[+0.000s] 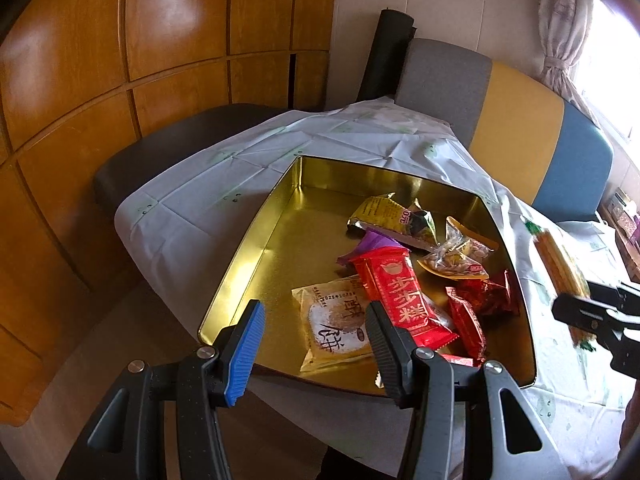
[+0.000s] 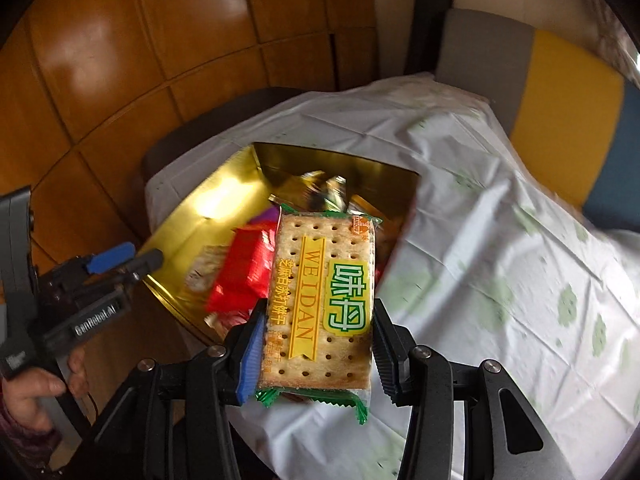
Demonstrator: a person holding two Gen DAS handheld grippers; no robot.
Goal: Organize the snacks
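Right gripper (image 2: 316, 344) is clamping a cracker pack (image 2: 320, 304) above the tin (image 1: 256, 248). Left gripper (image 1: 312, 344) is hovering, jaws apart and empty.

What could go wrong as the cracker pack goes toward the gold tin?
The right gripper pinches the cracker pack only near its lower end, so it might tilt or slip. The gold tin is already piled on its right side, so the pack may land on the heap and slide over the rim.
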